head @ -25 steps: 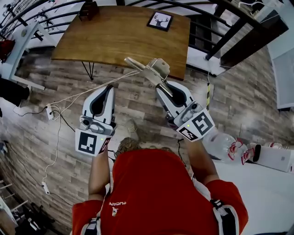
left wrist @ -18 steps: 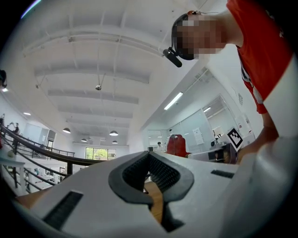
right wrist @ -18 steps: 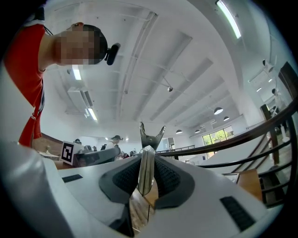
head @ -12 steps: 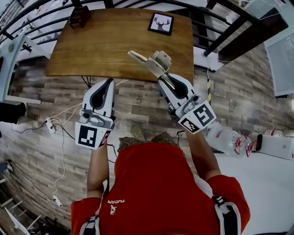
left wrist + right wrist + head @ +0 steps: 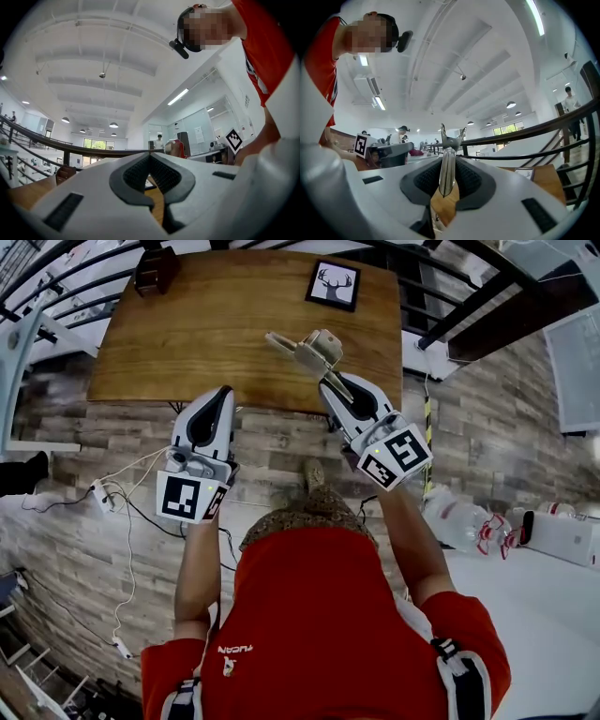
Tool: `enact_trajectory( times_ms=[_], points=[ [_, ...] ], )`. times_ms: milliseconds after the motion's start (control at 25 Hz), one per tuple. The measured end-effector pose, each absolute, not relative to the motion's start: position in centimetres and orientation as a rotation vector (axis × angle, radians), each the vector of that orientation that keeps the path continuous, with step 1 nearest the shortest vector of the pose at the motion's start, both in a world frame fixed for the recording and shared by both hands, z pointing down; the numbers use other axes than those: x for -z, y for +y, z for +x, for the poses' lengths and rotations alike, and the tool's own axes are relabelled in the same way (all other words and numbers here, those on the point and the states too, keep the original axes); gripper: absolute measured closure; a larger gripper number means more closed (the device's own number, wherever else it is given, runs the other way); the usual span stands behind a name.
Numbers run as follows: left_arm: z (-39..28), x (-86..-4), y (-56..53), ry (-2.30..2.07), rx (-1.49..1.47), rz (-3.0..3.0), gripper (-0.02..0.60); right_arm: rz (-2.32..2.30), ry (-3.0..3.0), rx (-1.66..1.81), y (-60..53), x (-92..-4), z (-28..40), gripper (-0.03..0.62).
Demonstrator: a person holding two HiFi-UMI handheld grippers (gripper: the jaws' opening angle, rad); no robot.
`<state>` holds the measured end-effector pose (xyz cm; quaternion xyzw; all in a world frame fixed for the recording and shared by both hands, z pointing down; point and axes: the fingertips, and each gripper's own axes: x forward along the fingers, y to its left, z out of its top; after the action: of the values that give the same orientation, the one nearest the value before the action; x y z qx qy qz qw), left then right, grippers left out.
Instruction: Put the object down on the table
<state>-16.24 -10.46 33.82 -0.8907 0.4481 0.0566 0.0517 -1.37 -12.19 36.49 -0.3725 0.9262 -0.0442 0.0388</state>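
My right gripper is shut on the thin handle of a silvery metal tool. The tool's head hangs in the air over the near right part of the wooden table. In the right gripper view the tool stands upright between the dark pads, its forked end on top. My left gripper is shut and holds nothing. It hovers at the table's near edge, left of the right one. In the left gripper view its tips meet, with the wooden top behind them.
A framed deer picture lies at the table's far right. A dark box stands at its far left corner. Black railings run behind and to the right. Cables trail on the floor at the left. Plastic bottles lie at the right.
Both grippers have moved forward towards the table. The tool has gone from above the table's near edge to further in over the top.
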Motion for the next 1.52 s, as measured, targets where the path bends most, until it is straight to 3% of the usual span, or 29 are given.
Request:
enact_trajectory(
  times_ms=[680,1520],
  points=[
    [-13.0,-38.4,-20.7,1.591,-0.086,-2.642,0.572,-1.166,3.011,0.338,-23.3,-46.2,1.9,0.503],
    [-14.0,-43.0,-25.7,1.583,-0.022,-2.754,0.572,-1.303,3.117,0.677,-28.9,-55.1,-0.5,0.503]
  ],
)
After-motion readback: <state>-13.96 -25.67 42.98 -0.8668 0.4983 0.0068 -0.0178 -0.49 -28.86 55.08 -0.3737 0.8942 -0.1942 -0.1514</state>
